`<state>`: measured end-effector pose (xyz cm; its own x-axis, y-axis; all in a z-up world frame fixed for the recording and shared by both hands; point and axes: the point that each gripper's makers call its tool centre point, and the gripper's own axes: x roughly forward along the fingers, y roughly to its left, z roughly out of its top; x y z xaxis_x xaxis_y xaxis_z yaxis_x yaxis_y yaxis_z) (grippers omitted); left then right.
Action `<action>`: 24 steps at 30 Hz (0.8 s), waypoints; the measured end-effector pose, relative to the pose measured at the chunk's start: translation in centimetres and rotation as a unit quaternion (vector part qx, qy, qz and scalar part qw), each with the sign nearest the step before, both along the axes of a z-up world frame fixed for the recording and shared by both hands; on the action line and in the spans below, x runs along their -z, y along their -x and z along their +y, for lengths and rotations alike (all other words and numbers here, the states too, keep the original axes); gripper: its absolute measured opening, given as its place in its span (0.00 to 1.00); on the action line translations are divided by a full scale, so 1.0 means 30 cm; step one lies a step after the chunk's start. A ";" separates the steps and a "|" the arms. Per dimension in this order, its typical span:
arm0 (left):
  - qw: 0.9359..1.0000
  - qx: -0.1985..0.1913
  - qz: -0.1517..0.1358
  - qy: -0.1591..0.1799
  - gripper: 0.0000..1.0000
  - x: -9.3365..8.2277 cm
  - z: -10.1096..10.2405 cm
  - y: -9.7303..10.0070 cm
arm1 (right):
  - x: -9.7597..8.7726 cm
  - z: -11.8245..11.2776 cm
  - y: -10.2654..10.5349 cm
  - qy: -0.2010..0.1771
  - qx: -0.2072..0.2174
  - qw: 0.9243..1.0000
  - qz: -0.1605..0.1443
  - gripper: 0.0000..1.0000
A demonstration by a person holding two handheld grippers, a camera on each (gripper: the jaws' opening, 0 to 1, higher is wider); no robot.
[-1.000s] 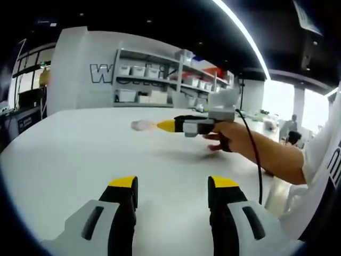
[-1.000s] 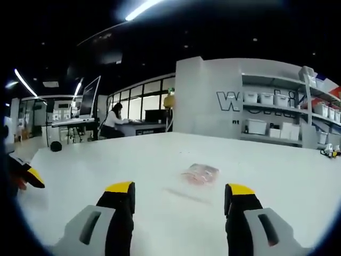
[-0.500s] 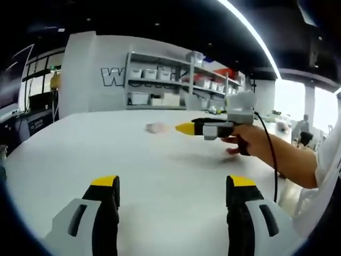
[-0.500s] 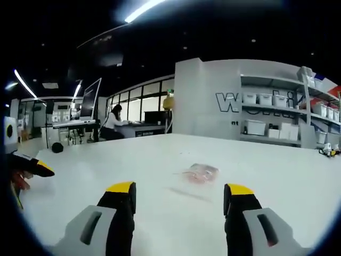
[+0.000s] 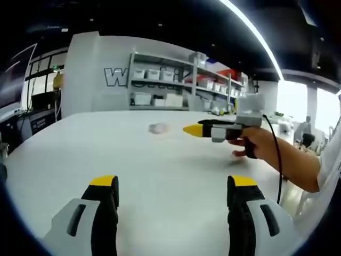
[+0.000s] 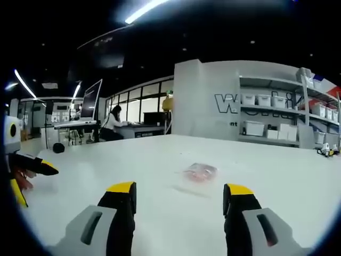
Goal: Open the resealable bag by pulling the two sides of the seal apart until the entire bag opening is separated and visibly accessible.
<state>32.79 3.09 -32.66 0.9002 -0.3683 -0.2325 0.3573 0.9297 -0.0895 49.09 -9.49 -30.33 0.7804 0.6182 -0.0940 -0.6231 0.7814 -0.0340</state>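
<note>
White table [image 6: 298, 192], bag [image 6: 200, 173] beyond parted jaws

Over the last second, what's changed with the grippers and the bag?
The left gripper has spread its jaws wider; they hold nothing. The right gripper stays open, empty, above the table. Nothing was gripped or released. The resealable bag lies untouched on the table; its shift in the left gripper view looks like camera motion.
</note>
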 end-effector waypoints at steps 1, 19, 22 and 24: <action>1.000 0.001 0.001 0.000 0.83 0.001 -0.001 -0.001 | -0.001 -0.001 0.002 -0.001 0.000 1.000 0.000 0.65; 1.000 -0.004 -0.001 0.003 0.83 -0.003 -0.001 -0.003 | -0.030 -0.037 0.061 -0.011 0.004 1.000 -0.009 0.64; 1.000 -0.005 -0.001 0.004 0.82 -0.003 0.000 -0.002 | -0.025 -0.049 0.085 -0.013 0.006 1.000 -0.009 0.64; 1.000 -0.007 -0.002 0.006 0.82 -0.003 0.000 -0.002 | -0.020 -0.054 0.099 -0.017 0.007 1.000 -0.008 0.64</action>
